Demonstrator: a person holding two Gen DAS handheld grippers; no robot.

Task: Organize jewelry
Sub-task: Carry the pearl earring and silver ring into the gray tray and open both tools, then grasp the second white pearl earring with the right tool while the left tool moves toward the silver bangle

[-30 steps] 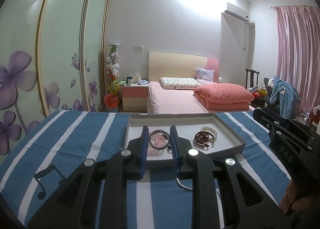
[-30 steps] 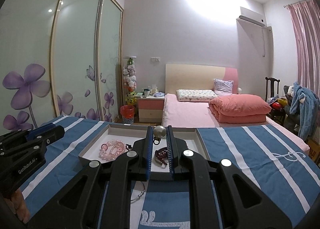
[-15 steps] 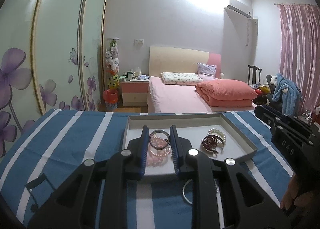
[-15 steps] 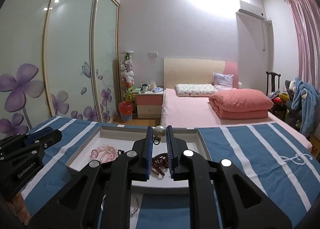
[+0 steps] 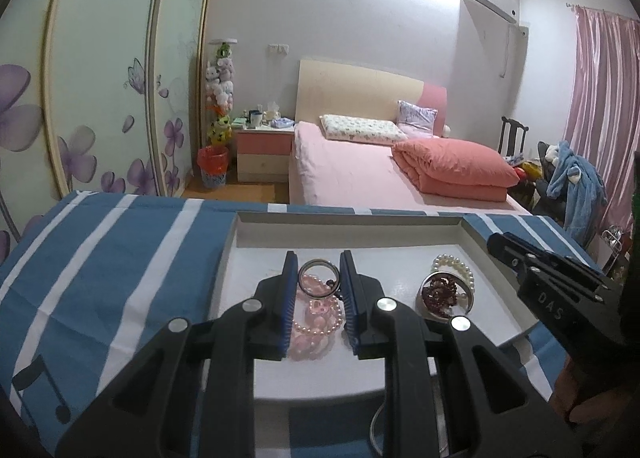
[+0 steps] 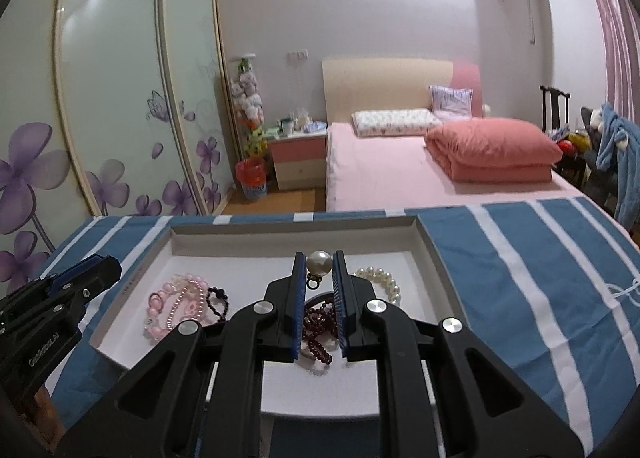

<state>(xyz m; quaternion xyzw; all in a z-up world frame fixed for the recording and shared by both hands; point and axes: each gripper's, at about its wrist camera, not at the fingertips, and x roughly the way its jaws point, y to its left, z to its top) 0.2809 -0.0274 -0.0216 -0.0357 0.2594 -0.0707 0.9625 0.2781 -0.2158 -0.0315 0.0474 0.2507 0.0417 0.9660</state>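
Observation:
A shallow white tray (image 5: 352, 223) (image 6: 296, 232) lies on the blue striped cloth. My left gripper (image 5: 318, 272) is shut on a dark metal ring (image 5: 317, 278) and hovers over pink bead bracelets (image 5: 318, 318) in the tray. My right gripper (image 6: 319, 264) is shut on a pearl pendant (image 6: 319, 262), held above a dark red bead string (image 6: 318, 328). A white pearl bracelet (image 5: 454, 266) (image 6: 380, 280) and pink bracelets (image 6: 176, 308) also lie in the tray. Each gripper shows at the edge of the other's view: the right gripper's body (image 5: 560, 298), the left gripper's body (image 6: 52, 298).
A thin wire bangle (image 5: 378, 424) lies on the blue striped cloth (image 5: 120, 258) just in front of the tray, mostly hidden under my left gripper. A pink bed (image 5: 380, 173) and a wardrobe (image 5: 80, 77) stand beyond the table's far edge.
Both grippers have moved forward and lower, from before the tray's near edge to over the tray. Each still holds its piece: the ring on the left, the pearl on the right.

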